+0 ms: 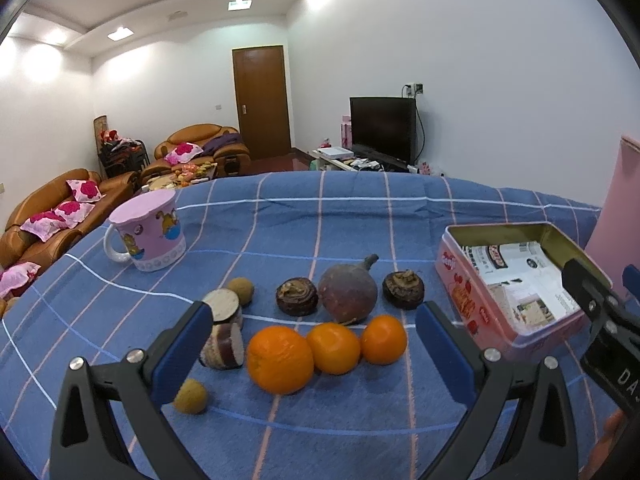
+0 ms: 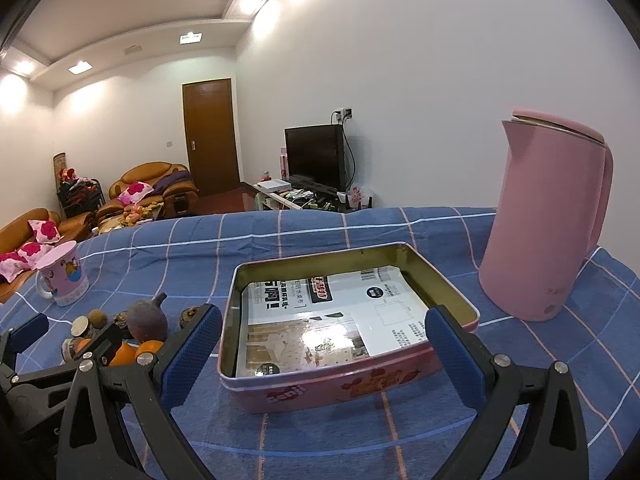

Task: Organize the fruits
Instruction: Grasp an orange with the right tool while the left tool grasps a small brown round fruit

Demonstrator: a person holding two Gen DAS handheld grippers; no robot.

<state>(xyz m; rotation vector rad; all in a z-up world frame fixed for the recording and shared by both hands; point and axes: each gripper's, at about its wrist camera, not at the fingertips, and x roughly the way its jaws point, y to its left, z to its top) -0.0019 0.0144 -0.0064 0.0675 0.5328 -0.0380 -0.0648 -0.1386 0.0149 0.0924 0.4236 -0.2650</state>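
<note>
The surface (image 1: 360, 216), draped in a blue checked cloth, carries everything, with a pink kettle (image 2: 548, 220) standing at about two o'clock in the right wrist view. Next in size is the pink tin (image 2: 320, 390), open, with only printed paper lying in its bottom; it sits straight ahead of the right gripper (image 2: 320, 344), whose jaws are spread wide and hold nothing, one to each side of the tin's near wall. A pink mug (image 1: 150, 236) stands at ten o'clock in the left wrist view, well apart from the fruit. The left gripper (image 1: 314, 330) hangs just above the fruit cluster, jaws wide open and empty, with three oranges in a touching row between them: the large orange (image 1: 280, 360) nearest, two smaller ones at its one o'clock. Behind them lie a purplish round fruit (image 1: 348, 290) with a stem, flanked by two dark knobbly ones, two cut pieces at nine o'clock, and small tan fruits around. The step in hand looks like a first pick for the tin. The large orange seems best: lower squarely over its middle, close gently so it does not roll, and avoid nudging its neighbour.
</note>
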